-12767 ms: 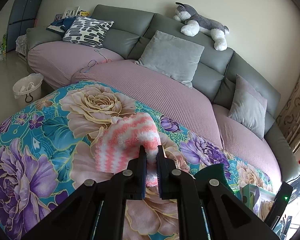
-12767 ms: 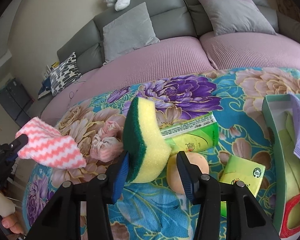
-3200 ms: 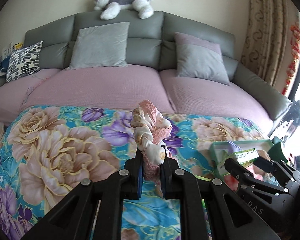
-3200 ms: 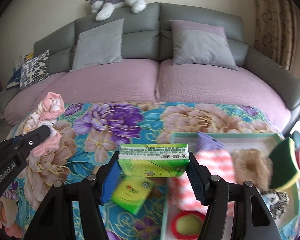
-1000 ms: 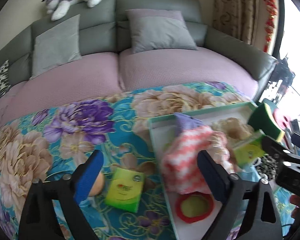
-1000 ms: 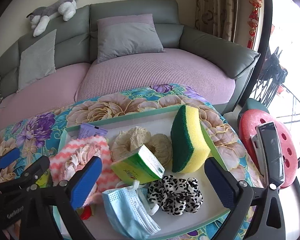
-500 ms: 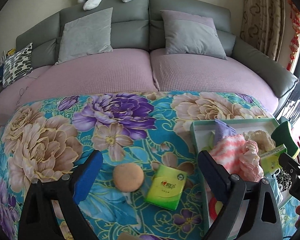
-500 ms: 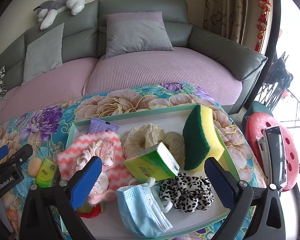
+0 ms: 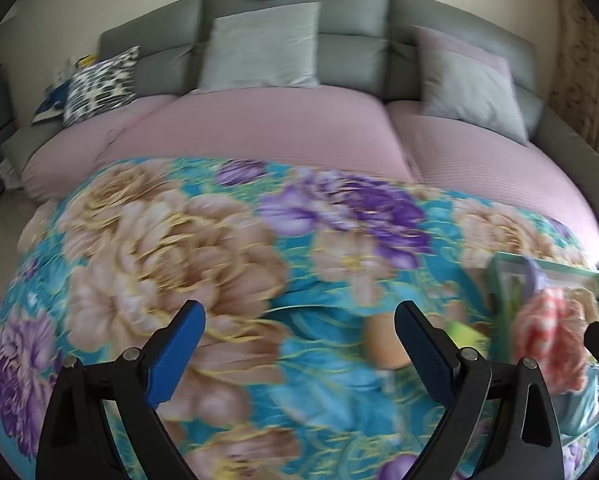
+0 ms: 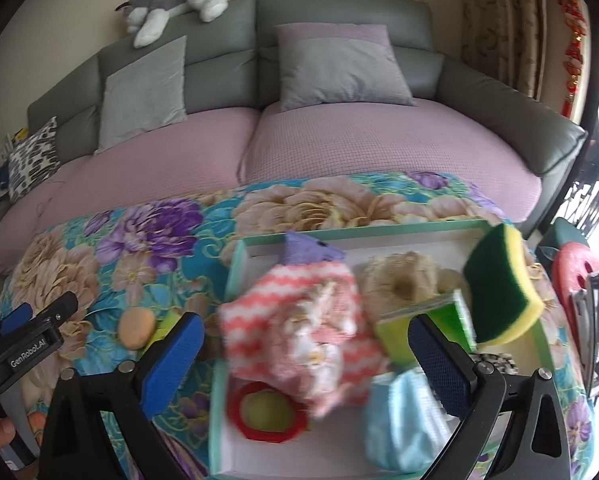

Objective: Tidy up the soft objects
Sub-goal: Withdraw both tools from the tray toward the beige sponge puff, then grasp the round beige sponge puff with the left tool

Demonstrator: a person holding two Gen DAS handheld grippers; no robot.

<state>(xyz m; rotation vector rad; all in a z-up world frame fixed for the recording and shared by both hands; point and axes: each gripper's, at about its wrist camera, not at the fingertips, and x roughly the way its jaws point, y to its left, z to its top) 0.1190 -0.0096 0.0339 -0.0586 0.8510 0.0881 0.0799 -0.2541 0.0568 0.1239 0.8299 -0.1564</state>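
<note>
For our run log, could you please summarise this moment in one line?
left claw: open, empty | right claw: open, empty | round orange sponge: outside green-rimmed tray

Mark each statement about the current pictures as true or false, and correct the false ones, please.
1. Both grippers hold nothing. True: the left gripper and the right gripper are open and empty.
2. The sponge lies on the sofa. False: it stands at the right end of the tray.
3. The orange ball is inside the tray. False: it lies on the floral cloth, left of the tray.
4. A plush dog lies on top of the sofa back. True.
5. The blue face mask is in the tray. True.
</note>
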